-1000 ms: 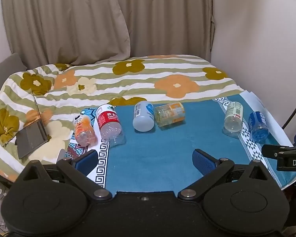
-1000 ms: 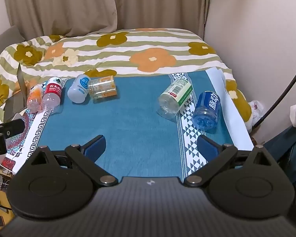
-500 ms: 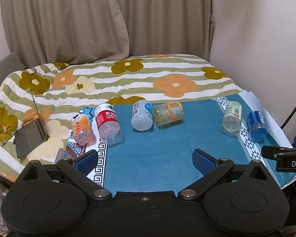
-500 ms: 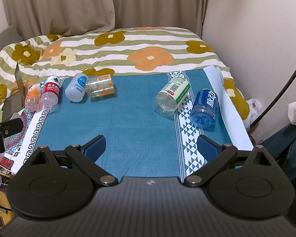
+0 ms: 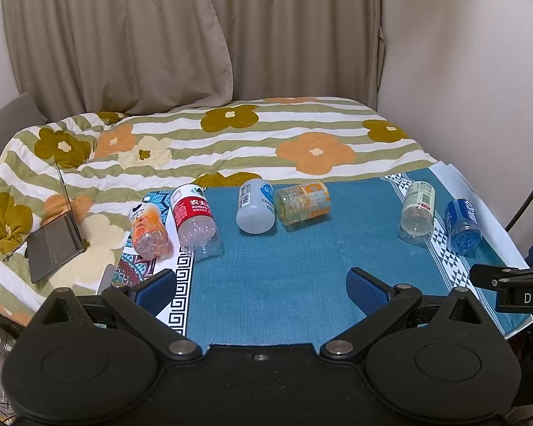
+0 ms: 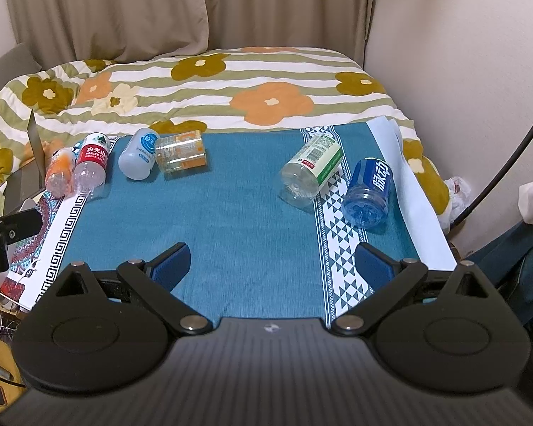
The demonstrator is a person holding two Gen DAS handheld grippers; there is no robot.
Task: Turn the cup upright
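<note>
Several cut bottle cups lie on their sides on a blue cloth (image 5: 273, 277). At the left are an orange cup (image 5: 148, 231), a red-label cup (image 5: 194, 220), a white cup (image 5: 256, 206) and a yellow-orange clear cup (image 5: 303, 201). At the right are a green-label clear cup (image 6: 311, 168) and a blue cup (image 6: 369, 193). My left gripper (image 5: 263, 289) is open and empty, well short of the cups. My right gripper (image 6: 272, 261) is open and empty, short of the green-label and blue cups.
A floral striped quilt (image 5: 231, 138) covers the bed behind the cloth. A half-open laptop (image 5: 55, 241) lies at the left. Curtains and a wall stand behind and to the right. The other gripper's body (image 5: 511, 284) shows at the right edge of the left wrist view.
Both grippers have drawn back and risen slightly, so the cups look a little farther away. No cup has moved. Both grippers stay open.
</note>
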